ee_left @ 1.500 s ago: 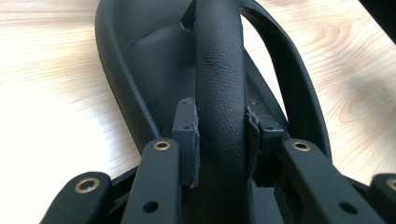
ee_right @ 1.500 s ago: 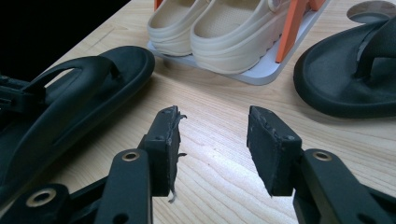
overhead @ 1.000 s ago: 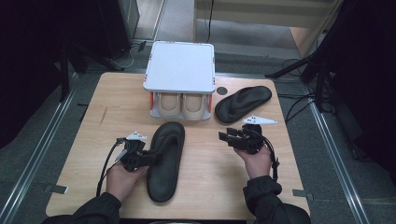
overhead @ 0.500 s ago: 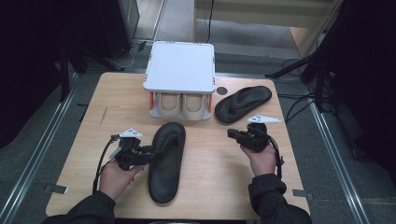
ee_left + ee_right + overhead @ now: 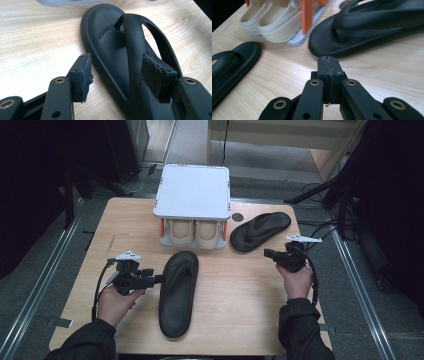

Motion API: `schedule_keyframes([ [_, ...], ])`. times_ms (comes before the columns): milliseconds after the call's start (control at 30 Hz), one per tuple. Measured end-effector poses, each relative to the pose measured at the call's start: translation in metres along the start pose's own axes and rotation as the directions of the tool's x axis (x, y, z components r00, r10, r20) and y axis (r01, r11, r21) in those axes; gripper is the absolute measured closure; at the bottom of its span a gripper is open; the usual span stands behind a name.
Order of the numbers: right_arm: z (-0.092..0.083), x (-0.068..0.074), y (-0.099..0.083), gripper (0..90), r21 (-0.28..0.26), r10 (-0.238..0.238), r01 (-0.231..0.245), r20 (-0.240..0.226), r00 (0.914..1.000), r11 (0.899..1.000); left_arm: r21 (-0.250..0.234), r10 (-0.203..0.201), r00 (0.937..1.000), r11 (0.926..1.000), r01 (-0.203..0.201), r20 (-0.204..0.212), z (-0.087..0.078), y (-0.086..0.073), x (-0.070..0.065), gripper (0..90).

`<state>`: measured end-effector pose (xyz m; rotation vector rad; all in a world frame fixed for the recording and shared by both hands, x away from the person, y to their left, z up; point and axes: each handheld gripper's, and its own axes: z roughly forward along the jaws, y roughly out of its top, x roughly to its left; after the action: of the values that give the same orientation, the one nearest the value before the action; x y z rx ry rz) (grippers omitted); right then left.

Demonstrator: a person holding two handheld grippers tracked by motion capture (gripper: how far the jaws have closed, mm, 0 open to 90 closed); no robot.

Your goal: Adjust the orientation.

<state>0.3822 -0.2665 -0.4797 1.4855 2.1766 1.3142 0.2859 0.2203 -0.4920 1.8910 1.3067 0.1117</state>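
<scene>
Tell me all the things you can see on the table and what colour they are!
black flip-flop near the left gripper: 1, black, lying lengthwise in the middle of the table
black flip-flop by the rack: 1, black, lying at a slant at the rack's right side
shoe rack: 1, white top with orange posts, at the table's far edge
cream shoes: 2, cream, side by side under the rack's top
table: 1, light wood
left gripper: 1, black, jaws open around the near flip-flop's strap and edge, pads not pressing
right gripper: 1, black, jaws shut on nothing, pointing at the slanted flip-flop
hands and dark sleeves: 2, at the near edge
</scene>
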Motion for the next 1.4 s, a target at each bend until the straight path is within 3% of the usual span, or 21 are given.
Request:
schedule_keyframes([
  [133,0.006,-0.01,0.004,90.0,0.015,-0.012,0.012,0.029,0.9995,1.0,0.004,-0.015,0.9999,0.9999,0.015,-0.003,0.0,-0.001,0.004,41.5],
  [333,0.013,-0.019,0.018,90.0,0.013,-0.024,0.023,0.045,0.9987,1.0,0.009,-0.003,1.0,1.0,0.003,-0.006,0.001,-0.002,0.004,41.7],
  [633,0.025,-0.045,0.039,90.0,-0.012,0.012,-0.012,0.066,0.9977,1.0,-0.003,-0.013,0.9997,0.9999,0.013,-0.022,-0.004,-0.008,0.004,41.7],
  [800,0.037,-0.059,0.056,90.0,-0.002,0.003,-0.002,0.091,0.9959,1.0,-0.025,-0.024,0.9991,0.9994,0.023,-0.034,-0.008,-0.011,0.005,41.8],
  [1000,0.056,-0.072,0.07,90.0,0.006,-0.012,0.011,0.131,0.9913,1.0,0.002,-0.019,0.9991,0.9998,0.02,-0.039,-0.006,-0.016,0.004,42.1],
  [1067,0.062,-0.079,0.075,90.0,0.028,0.009,-0.012,0.123,0.9924,1.0,0.001,-0.013,0.9995,0.9999,0.013,-0.029,-0.007,-0.017,0.002,42.0],
  [1333,0.08,-0.092,0.078,90.0,0.038,0.028,-0.034,0.167,0.9856,0.999,0.005,-0.012,0.9996,0.9999,0.012,-0.024,-0.007,-0.02,0.003,41.7],
  [1400,0.079,-0.094,0.077,90.0,0.033,0.035,-0.04,0.156,0.9871,0.999,0.007,-0.011,0.9996,0.9999,0.011,-0.025,-0.007,-0.02,0.003,41.6],
])
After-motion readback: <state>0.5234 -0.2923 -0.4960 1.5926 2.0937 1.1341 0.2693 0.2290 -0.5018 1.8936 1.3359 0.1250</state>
